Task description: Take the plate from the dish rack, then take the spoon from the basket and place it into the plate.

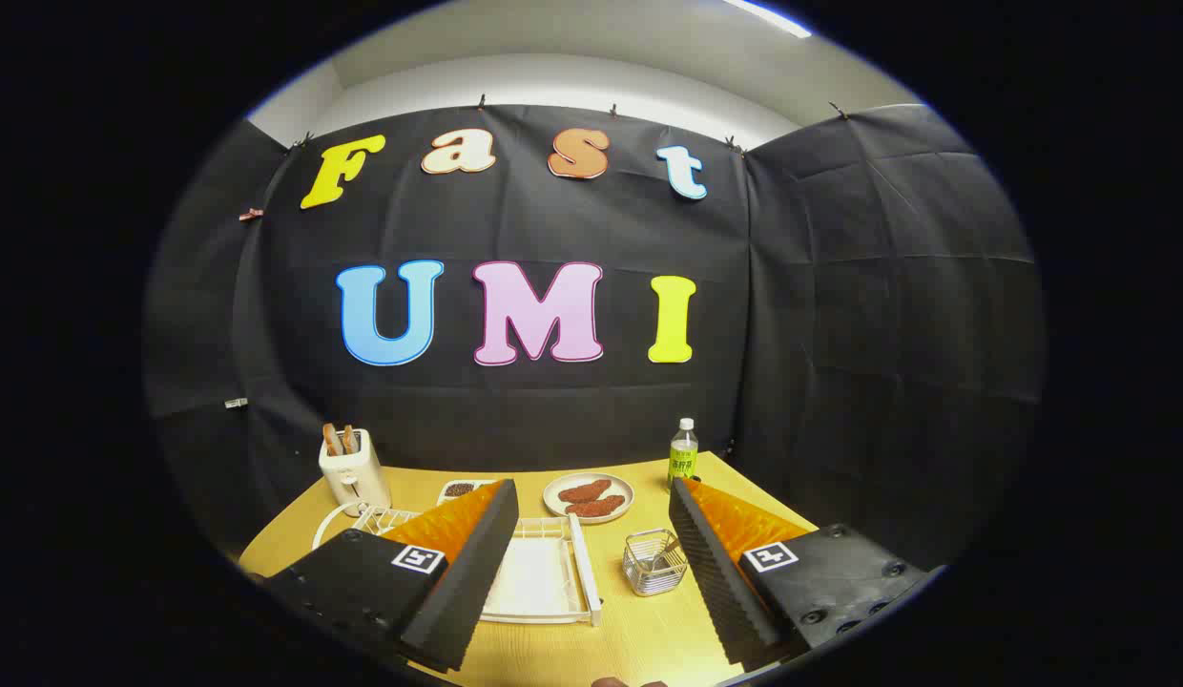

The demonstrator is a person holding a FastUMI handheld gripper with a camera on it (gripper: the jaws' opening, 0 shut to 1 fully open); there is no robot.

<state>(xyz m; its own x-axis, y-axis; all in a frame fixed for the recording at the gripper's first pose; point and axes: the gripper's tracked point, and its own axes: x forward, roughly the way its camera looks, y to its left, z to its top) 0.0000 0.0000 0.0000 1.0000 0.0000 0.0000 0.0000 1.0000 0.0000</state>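
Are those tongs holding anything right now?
No, the tongs stand wide open above the table, with nothing between them.

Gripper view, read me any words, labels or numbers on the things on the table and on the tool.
Bottle: label print too small to read.
Tool, fingers open and apart: a square black-and-white marker on each finger, no words.
Toaster, dish rack, basket: no text seen.
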